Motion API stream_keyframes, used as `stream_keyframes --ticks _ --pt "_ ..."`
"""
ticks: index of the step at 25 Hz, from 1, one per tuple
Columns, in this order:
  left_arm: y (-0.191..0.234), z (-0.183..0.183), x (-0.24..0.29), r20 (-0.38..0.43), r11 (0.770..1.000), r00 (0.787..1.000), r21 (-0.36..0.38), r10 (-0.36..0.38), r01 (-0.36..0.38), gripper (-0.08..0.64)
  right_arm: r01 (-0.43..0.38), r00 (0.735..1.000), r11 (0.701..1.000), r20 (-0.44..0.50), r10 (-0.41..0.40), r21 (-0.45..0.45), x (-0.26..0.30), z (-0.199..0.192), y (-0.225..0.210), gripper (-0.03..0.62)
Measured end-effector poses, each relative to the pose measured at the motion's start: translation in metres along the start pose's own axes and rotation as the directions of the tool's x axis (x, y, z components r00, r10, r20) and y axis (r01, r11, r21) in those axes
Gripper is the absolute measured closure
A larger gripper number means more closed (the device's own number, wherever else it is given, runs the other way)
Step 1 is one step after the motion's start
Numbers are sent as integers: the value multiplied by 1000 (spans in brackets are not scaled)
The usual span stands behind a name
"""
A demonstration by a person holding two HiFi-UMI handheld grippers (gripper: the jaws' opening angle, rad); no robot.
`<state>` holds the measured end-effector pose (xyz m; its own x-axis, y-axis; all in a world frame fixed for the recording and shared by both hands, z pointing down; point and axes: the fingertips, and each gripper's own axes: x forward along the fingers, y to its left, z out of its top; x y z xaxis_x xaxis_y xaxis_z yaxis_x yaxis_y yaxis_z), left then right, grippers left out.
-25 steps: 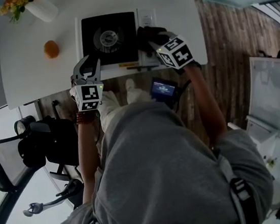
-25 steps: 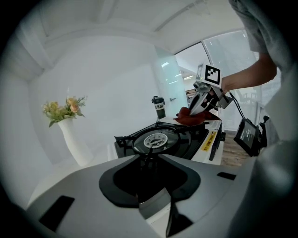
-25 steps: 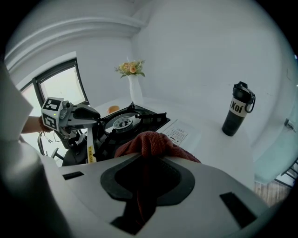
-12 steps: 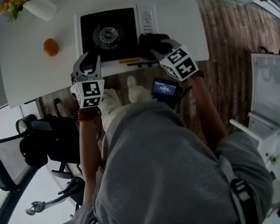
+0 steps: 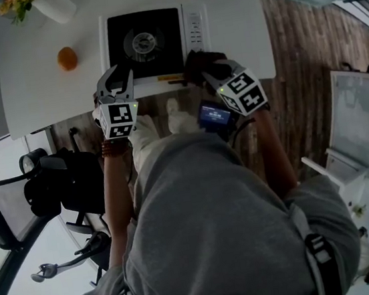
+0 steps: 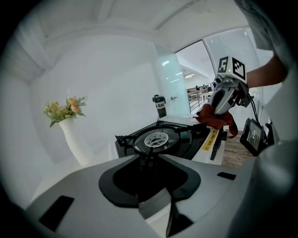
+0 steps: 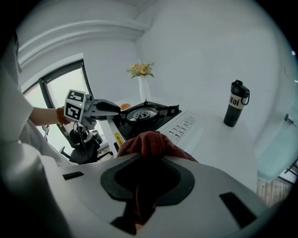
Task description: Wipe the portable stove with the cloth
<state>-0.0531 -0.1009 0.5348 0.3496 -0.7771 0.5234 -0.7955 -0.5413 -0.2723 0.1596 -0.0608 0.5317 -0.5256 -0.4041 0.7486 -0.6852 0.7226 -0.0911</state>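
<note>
The portable stove (image 5: 144, 44), black on top with a white control strip (image 5: 196, 27) on its right, sits at the near edge of the white table (image 5: 42, 88). My right gripper (image 5: 202, 68) is shut on a bunched reddish-brown cloth (image 5: 195, 61), which rests on the stove's front right corner. The cloth (image 7: 149, 142) bulges out between the jaws in the right gripper view. My left gripper (image 5: 114, 86) is at the stove's front left corner, its jaws closed partway on that edge. In the left gripper view the burner (image 6: 156, 138) lies straight ahead.
An orange (image 5: 67, 58) and a white vase of flowers (image 5: 55, 7) stand left of the stove. A black bottle (image 7: 235, 109) stands at the far right of the table. A black office chair (image 5: 48, 188) is at my left, and a small screen device (image 5: 215, 116) hangs below the table edge.
My right gripper has drawn the cloth from the stove's control strip toward the near front edge. The left gripper has stayed at the front left corner.
</note>
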Motion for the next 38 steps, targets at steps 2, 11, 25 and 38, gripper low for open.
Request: stream_keyframes --ticks 2,11,25,38 --pt "-1 0 1 0 1000 1000 1 -1 1 419 -5 1000 1000 16 5 -19 -4 5 -4 522" --pt "0 5 -1 23 1000 1000 6 -18 17 413 78 987 997 144 -75 -11 -4 81 -84 525" --pt "0 5 -1 26 1000 999 0 -27 27 413 216 973 969 -51 -223 -120 81 112 -160 528" --pt "-1 4 -1 31 1000 999 19 -15 15 413 174 980 963 -58 -189 -207 90 108 -98 535"
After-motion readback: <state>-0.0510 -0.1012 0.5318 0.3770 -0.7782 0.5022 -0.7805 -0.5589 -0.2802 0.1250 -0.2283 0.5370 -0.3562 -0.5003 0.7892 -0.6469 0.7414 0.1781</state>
